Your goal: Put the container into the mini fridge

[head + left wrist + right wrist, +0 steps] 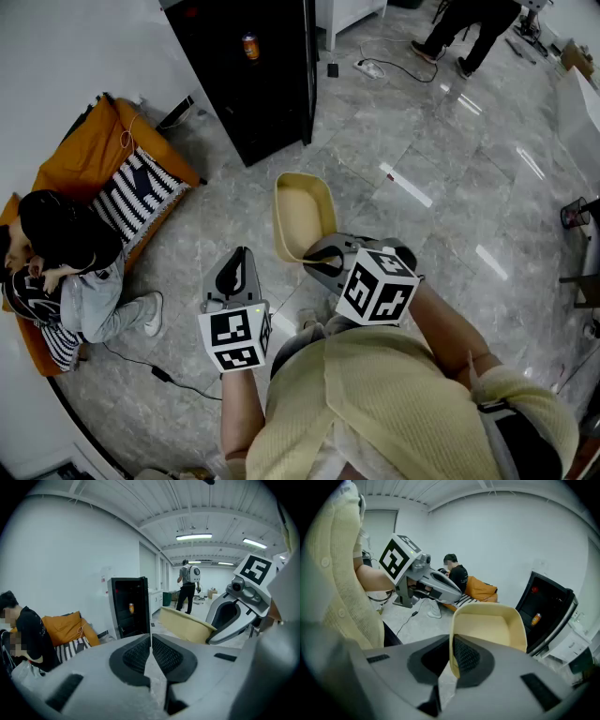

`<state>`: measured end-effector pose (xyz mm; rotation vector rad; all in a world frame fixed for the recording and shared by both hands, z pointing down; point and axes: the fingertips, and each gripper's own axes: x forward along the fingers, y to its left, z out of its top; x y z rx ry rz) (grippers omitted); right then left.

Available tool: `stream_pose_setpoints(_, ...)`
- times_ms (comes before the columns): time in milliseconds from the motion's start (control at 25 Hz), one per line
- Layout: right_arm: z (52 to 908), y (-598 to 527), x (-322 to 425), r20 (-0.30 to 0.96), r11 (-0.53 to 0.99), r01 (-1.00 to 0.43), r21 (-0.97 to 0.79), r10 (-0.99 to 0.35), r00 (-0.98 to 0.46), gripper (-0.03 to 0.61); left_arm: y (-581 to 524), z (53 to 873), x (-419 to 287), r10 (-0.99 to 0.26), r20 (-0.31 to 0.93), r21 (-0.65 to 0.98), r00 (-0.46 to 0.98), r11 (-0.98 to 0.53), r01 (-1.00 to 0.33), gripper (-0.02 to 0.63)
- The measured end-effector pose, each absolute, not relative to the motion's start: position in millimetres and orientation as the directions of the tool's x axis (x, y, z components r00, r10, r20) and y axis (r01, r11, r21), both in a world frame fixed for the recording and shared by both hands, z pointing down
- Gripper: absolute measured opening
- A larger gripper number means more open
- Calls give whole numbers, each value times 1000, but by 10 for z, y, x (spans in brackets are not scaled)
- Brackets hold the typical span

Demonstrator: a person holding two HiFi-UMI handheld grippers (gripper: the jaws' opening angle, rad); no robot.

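A pale yellow container point(302, 214) hangs tilted above the floor, empty inside. My right gripper point(319, 258) is shut on its near rim; the right gripper view shows the container point(490, 630) pinched between the dark pads point(466, 656). My left gripper point(237, 272) is beside it to the left, jaws shut together with nothing between them point(151, 652). The black mini fridge point(251, 75) stands ahead with its door open and an orange can point(250, 46) on a shelf. From the left gripper view the fridge point(129, 612) and container point(185, 624) both show.
A person point(66, 262) sits on the floor at the left against an orange cushion point(89, 159) with a striped pillow. A cable and power strip point(373, 67) lie past the fridge. Another person point(464, 28) stands at the far right. White cabinets stand behind.
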<state>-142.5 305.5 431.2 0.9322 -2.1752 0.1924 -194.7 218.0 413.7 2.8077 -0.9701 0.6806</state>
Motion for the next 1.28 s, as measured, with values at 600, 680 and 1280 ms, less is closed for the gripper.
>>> stream_pose_setpoints(600,4443,3076,-1069,692,747,-654,118,-535,-486,34,2262,4217,-1541,-568,457,-47,685,-784,-619,35)
stream_pose_setpoints(680,4460,3076,-1005,692,757,-643,116,-526,-494,34,2264,4217,-1427,-565,457,-40,687,-784,-619,35)
stream_pose_setpoints(1280,4554,2836,-962,703,815,-571,103,-465,-538,34,2007,4281,-1302,-571,457,41,682,-753,-657,35)
